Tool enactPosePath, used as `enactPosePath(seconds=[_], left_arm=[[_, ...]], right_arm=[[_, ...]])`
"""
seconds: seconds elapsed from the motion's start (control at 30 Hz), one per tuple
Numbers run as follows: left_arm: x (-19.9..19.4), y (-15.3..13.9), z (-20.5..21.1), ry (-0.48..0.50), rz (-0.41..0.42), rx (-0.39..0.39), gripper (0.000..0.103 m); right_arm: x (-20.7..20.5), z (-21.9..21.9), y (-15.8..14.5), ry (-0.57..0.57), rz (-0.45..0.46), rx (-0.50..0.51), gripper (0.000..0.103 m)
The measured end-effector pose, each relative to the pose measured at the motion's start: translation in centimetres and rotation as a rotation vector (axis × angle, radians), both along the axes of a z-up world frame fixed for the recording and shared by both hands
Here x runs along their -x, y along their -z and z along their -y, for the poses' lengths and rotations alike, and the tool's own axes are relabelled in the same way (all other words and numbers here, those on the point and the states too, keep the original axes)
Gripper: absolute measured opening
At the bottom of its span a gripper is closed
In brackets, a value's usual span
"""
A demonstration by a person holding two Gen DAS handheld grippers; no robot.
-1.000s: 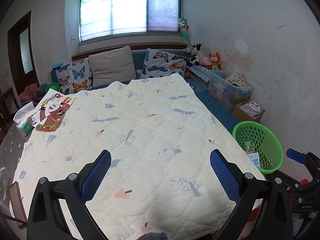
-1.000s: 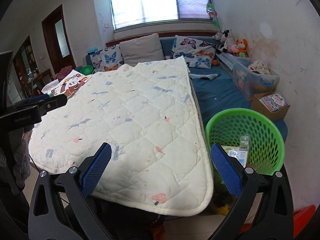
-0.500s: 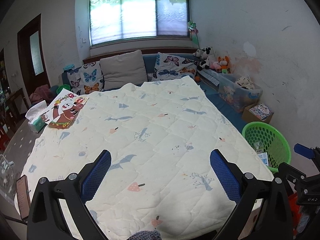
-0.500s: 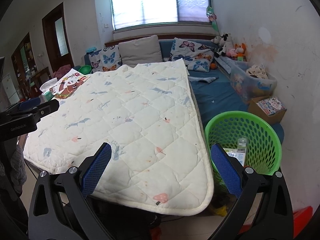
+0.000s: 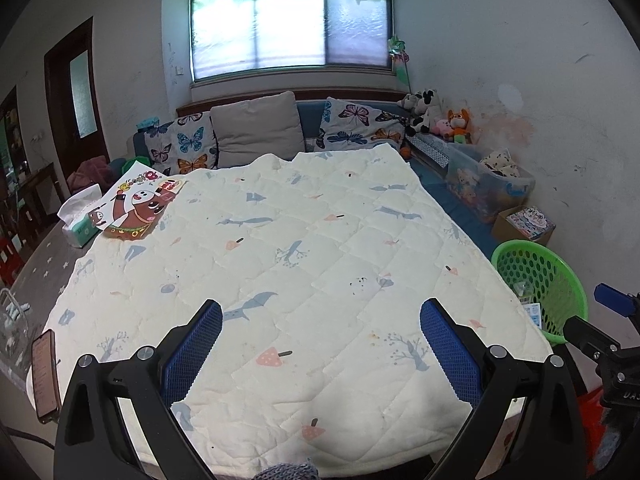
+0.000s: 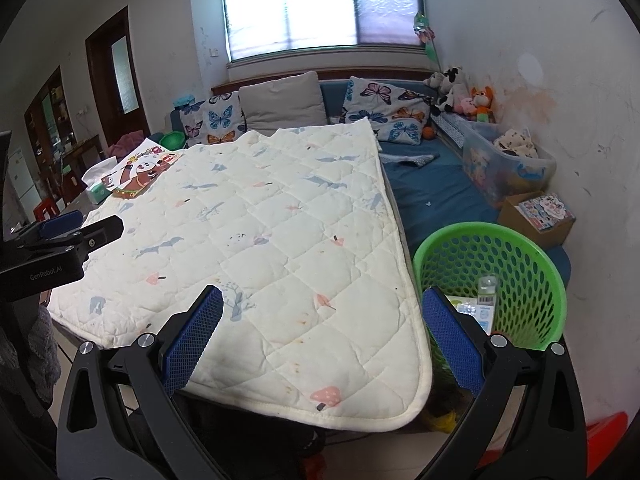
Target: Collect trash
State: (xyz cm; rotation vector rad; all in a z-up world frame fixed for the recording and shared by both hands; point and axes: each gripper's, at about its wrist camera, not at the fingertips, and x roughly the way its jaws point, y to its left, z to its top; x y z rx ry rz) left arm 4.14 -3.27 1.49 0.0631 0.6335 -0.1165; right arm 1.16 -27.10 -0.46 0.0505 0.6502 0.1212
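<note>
A green mesh basket (image 6: 520, 256) stands on the floor right of the table; inside lie a clear plastic bottle (image 6: 487, 289) and a blue-white packet (image 6: 478, 312). The same basket (image 5: 556, 280) shows at the right edge of the left wrist view. My left gripper (image 5: 320, 334) hangs open above the near part of the cream quilted cloth (image 5: 288, 272), holding nothing. Open and empty too, my right gripper (image 6: 322, 330) hovers over the cloth's near right corner (image 6: 360, 360), its right finger (image 6: 452, 336) in front of the basket. Each gripper appears at the edge of the other's view.
A cartoon-print bag (image 5: 138, 208) and a tissue pack (image 5: 80, 220) lie at the far left of the cloth. A phone (image 5: 44, 376) rests on the near left corner. Behind are cushions (image 5: 256, 132), a toy bin (image 5: 492, 188) and a cardboard box (image 5: 524, 224).
Both views have pulled back and up from the table, so more of the cloth and room shows. Both grippers have stayed open and empty.
</note>
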Motion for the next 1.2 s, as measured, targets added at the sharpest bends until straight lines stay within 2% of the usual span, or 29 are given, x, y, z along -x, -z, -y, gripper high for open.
enactPosePath(seconds=[1.2], left_arm=[[-0.20,0.84,0.33,-0.014,-0.020,0.019,0.096]], right_arm=[[-0.35,-0.45,0.35,-0.005,-0.007,-0.003,0.099]])
